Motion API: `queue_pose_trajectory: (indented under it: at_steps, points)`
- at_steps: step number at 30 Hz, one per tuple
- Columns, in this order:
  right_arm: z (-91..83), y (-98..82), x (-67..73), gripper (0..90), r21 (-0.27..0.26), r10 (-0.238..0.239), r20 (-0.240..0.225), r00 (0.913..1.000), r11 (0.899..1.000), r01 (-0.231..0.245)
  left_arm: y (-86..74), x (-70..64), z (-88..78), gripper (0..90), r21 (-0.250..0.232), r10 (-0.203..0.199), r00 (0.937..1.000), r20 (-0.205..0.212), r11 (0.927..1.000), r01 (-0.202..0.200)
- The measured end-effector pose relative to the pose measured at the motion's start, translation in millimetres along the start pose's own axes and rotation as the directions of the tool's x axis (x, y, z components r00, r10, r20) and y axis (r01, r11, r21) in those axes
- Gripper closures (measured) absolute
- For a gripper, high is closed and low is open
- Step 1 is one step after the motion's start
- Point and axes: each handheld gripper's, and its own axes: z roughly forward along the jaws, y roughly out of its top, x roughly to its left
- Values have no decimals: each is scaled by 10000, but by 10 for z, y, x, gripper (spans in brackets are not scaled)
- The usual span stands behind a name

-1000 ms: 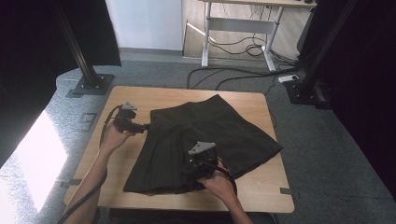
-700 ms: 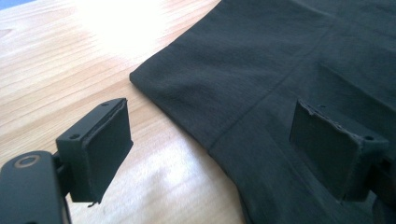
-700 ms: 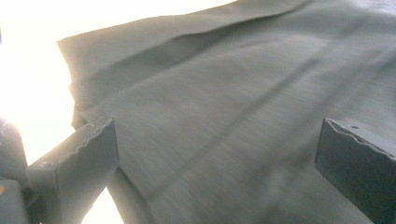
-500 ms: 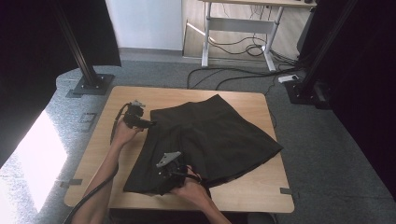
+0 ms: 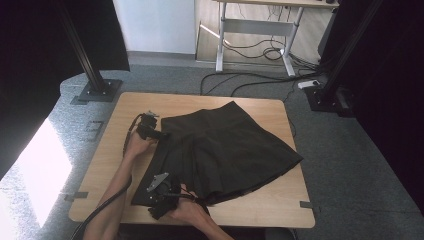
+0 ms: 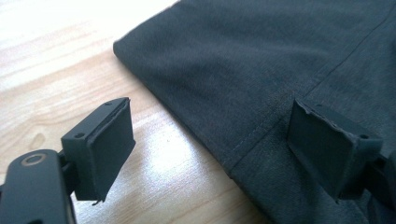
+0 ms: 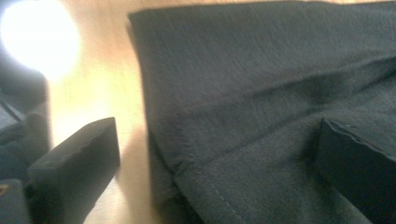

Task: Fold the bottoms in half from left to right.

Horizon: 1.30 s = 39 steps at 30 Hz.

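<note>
Dark pleated fabric skirt lying spread on pale wooden table, unfolded. Left gripper, right gripper: jaws apart, straddling hem edge, nothing clamped. Grasp, folding pending.

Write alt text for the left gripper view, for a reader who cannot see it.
The left gripper has its two black jaws wide open astride the stitched edge of a dark skirt; the jaws have just been closing a little, and nothing is pinched yet. One jaw hangs over the light wooden table, the other over the cloth.
</note>
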Motion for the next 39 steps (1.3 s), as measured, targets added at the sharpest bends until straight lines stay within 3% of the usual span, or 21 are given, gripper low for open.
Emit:
queue_pose_trajectory:
  at_steps: [2, 4, 6, 8, 10, 11, 12, 13, 14, 15, 16, 18, 20, 21, 22, 25, 31, 39]
  points:
    - [11, -8, -14, 15, -90, 78, -28, 10000, 9999, -79, -6, -3, 19, 150, 63, -12, 10000, -58, 10000, 12]
    - [-17, -19, -63, 120, -288, 173, 43, 9998, 9994, -172, -33, -8, 77, 160, 360, 39, 9999, -152, 9993, -33]
    - [-40, -32, -99, 173, -378, 154, -8, 9999, 9992, -154, -53, -21, 86, 176, 130, 77, 9996, -259, 9999, -74]
    - [-58, -37, -118, 227, -388, 188, 20, 9998, 9991, -187, -58, -42, 70, 274, 23, 219, 9997, -98, 9998, -219]
    - [-80, -28, -130, 353, -353, 331, 155, 9993, 9988, -325, -49, -73, 56, 401, 76, 307, 9995, 63, 9995, -308]
    - [-80, -28, -130, 353, -353, 331, 155, 9993, 9988, -325, -49, -73, 56, 437, 76, 307, 9995, 63, 9995, -308]
    - [-116, -31, -151, 527, -348, 428, 236, 9988, 9985, -419, -41, -94, 50, 452, 154, 247, 9997, 22, 9996, -248]
    - [-116, -31, -151, 527, -348, 428, 236, 9988, 9985, -419, -41, -94, 50, 464, 154, 247, 9997, 22, 9996, -248]
    - [-138, -52, -182, 642, -428, 580, 291, 9979, 9975, -567, -29, -118, 46, 502, 233, 254, 9997, 20, 9994, -254]
    - [-138, -52, -182, 642, -428, 580, 291, 9979, 9975, -567, -29, -118, 46, 540, 233, 254, 9997, 20, 9994, -254]
    - [-148, -73, -209, 725, -523, 689, 375, 9969, 9964, -669, -23, -143, 41, 590, 276, 258, 9996, 148, 9993, -262]
    - [-151, -83, -223, 795, -600, 800, 419, 9959, 9952, -774, -26, -164, 36, 666, 243, 380, 9990, 229, 9990, -385]
    - [-154, -93, -239, 824, -655, 912, 352, 9952, 9939, -888, -28, -180, 30, 771, 227, 539, 9984, 143, 9983, -542]
    - [-155, -94, -245, 834, -655, 953, 296, 9950, 9935, -932, -33, -229, 25, 814, 205, 889, 9959, -168, 9959, -886]
    - [-155, -94, -245, 834, -655, 953, 296, 9950, 9935, -932, -33, -229, 25, 831, 205, 889, 9959, -168, 9959, -886]
    - [-154, -80, -231, 846, -596, 906, 217, 9956, 9942, -892, -32, -259, 6, 852, 343, 1066, 9938, -328, 9938, -1055]
    - [-129, -23, -172, 856, -635, 692, -124, 9975, 9955, -698, -86, -177, -123, 861, 159, 839, 9964, 98, 9963, -840]
    - [-111, 194, 1, 860, -1051, 293, -781, 9965, 9938, -374, -150, -57, -528, 862, -134, 1065, 9943, -53, 9942, -1066]
